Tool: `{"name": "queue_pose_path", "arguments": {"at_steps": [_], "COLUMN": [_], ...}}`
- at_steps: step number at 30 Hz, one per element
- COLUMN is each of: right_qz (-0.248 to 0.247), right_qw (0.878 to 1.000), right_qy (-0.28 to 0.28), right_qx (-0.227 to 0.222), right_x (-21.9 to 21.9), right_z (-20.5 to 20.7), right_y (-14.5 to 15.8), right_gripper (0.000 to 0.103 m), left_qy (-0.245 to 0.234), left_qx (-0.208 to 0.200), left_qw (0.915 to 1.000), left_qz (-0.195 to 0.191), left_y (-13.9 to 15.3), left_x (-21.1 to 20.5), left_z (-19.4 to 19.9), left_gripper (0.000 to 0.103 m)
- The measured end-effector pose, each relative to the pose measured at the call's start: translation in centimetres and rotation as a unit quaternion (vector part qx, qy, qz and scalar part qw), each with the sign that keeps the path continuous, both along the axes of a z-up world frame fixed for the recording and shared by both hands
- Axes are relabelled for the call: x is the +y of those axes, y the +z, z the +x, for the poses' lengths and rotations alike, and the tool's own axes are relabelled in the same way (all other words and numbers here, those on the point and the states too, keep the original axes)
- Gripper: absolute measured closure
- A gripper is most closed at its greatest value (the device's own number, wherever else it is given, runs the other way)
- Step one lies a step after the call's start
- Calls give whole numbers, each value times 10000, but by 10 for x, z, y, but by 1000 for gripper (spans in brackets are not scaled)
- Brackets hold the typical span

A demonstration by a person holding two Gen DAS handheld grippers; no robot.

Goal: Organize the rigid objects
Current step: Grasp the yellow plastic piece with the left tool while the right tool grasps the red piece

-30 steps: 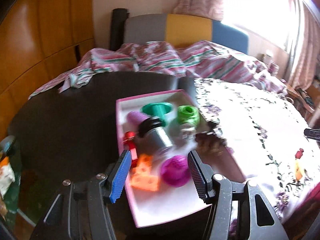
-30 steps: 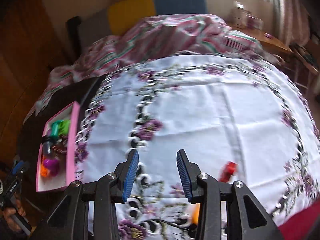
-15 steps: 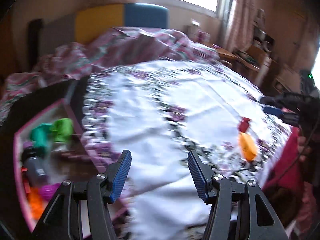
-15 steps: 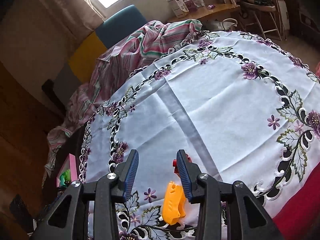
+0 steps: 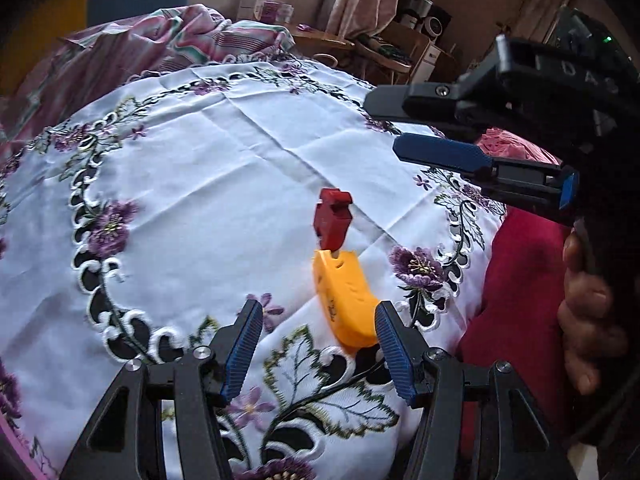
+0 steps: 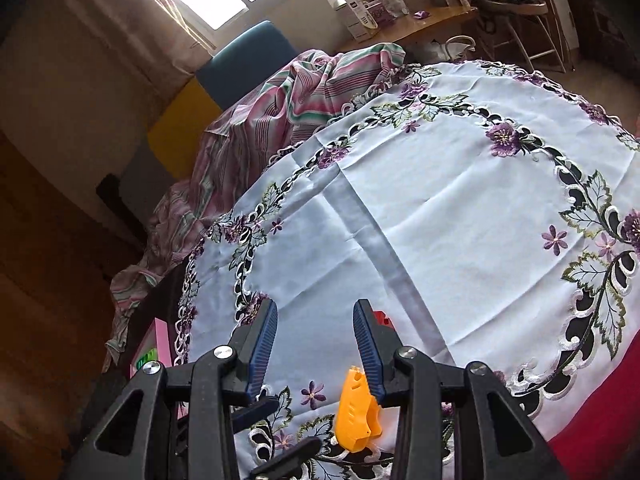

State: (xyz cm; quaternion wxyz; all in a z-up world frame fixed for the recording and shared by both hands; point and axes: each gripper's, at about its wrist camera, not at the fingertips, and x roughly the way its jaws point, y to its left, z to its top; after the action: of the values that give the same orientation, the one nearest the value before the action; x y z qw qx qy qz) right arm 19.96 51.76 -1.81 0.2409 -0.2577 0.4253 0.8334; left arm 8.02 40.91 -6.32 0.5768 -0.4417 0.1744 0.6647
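An orange plastic piece (image 5: 346, 300) lies on the white embroidered tablecloth (image 5: 224, 176), with a red piece (image 5: 332, 216) touching its far end. My left gripper (image 5: 318, 350) is open and empty, low over the cloth, with the orange piece just inside its right finger. My right gripper (image 6: 314, 344) is open and empty; it shows from the side in the left wrist view (image 5: 420, 128), above and right of the pieces. The orange piece (image 6: 354, 416) sits below its right finger, and the red piece (image 6: 382, 318) peeks out behind that finger.
A pink tray (image 6: 154, 350) with a green object stands at the cloth's left edge. A striped blanket (image 6: 288, 104) lies beyond the table. A red cloth (image 5: 516, 280) hangs at the near right. A desk with boxes (image 6: 404, 20) stands at the back.
My left gripper has swung right, from the pink tray of objects to the orange and red pieces. My right gripper has tilted and drawn in over the same pieces.
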Motion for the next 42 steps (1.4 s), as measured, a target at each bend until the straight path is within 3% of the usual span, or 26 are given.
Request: {"name": "queue_pose_path", "arguments": {"at_steps": [6, 10, 13, 19, 26, 34, 39, 42], "right_qz": [-85, -116, -157, -231, -441, -487, -396, -361], "right_qw": [9998, 9998, 9997, 9984, 9926, 9767, 9548, 9520], "right_qy": [-129, -158, -162, -84, -50, -13, 35, 272], "right_qx": [120, 106, -10, -518, -1129, -2092, -2944, -3027], "right_x": [3, 3, 5, 5, 7, 14, 17, 13], "right_z": [4, 4, 3, -9, -20, -52, -76, -89], "right_y": [0, -1, -3, -10, -21, -35, -54, -61], "right_gripper": [63, 63, 63, 63, 63, 63, 63, 89], "left_qy": [-126, -95, 34, 419, 884, 1053, 1098, 1134], "left_qx": [-149, 17, -100, 264, 340, 514, 542, 498], "left_qw": [9996, 9995, 9997, 9984, 9952, 9929, 9924, 9922], "left_qz": [-226, -314, -234, -265, -249, -213, -145, -120], "left_y": [-18, -28, -27, -23, -20, -27, -29, -31], "left_x": [31, 36, 22, -28, -83, -111, -110, -111], "left_z": [7, 10, 5, -10, -27, -28, -30, -31], "left_gripper": [44, 73, 73, 73, 73, 73, 73, 73]}}
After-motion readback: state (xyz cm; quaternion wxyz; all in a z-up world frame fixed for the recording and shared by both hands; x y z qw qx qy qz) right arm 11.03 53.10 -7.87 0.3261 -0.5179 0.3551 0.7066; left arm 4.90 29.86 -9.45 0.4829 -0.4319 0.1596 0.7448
